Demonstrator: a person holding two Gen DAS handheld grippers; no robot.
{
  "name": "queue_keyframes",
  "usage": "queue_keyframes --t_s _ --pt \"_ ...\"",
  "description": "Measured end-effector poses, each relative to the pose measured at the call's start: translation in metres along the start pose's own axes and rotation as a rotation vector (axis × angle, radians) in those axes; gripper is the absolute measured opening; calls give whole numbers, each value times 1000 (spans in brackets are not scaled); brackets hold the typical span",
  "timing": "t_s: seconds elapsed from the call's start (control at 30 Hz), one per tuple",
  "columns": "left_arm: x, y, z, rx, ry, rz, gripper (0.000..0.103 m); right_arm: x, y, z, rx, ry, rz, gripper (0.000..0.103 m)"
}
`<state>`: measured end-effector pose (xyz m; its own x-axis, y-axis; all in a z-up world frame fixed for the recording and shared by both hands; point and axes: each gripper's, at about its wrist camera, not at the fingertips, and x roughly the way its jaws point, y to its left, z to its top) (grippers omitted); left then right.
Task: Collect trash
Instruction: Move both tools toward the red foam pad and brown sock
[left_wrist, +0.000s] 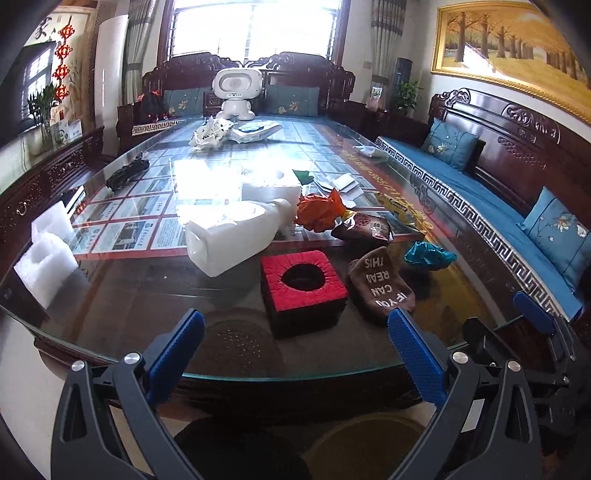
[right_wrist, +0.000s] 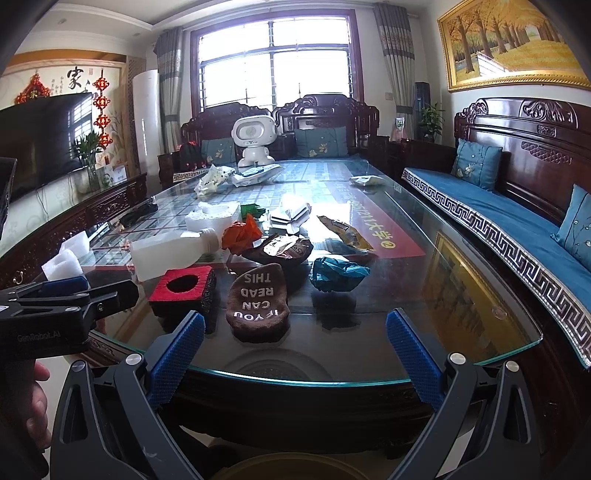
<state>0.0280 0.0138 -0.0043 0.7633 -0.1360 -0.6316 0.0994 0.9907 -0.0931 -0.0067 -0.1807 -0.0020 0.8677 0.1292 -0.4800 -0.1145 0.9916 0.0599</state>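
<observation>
Nearest the table's front edge, the trash lay in a loose cluster on the glass-topped table (right_wrist: 461, 295). A crumpled teal wrapper (right_wrist: 338, 275) sat just beside a brown sock (right_wrist: 258, 304) printed "IF YOU CAN READ THIS", with a dark snack bag (right_wrist: 282, 249) behind them and a crumpled orange wrapper (right_wrist: 243, 234) touching that bag's left side. A yellow snack wrapper (right_wrist: 345, 234) lay flat farther right. A white plastic bottle (left_wrist: 236, 232) rested on its side, its neck pointing toward the orange wrapper. A red-topped black box (left_wrist: 303, 284) with a round hole stood between the bottle and the sock. White foam blocks (left_wrist: 46, 251) sat at the left edge of the table.

Both tools hovered at the near edge of the table, holding nothing. The left gripper (left_wrist: 295, 354) had its blue-padded fingers spread wide apart, framing the box. The right gripper (right_wrist: 295, 350) was likewise wide apart, framing the sock.

Farther back, a white toy robot (right_wrist: 255, 142) stood at the far end of the table, with more wrappers near it. A blue-cushioned wooden bench (right_wrist: 517, 206) ran along the right side.
</observation>
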Motion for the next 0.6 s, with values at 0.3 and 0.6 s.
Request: queue_keyframes --t_s 0.3,0.6 --pt "5 -6 8 32 -23 12 99 12 1 5 -7 15 2 95" --pt "7 -9 13 52 -35 5 99 18 -1 9 -1 13 6 95"
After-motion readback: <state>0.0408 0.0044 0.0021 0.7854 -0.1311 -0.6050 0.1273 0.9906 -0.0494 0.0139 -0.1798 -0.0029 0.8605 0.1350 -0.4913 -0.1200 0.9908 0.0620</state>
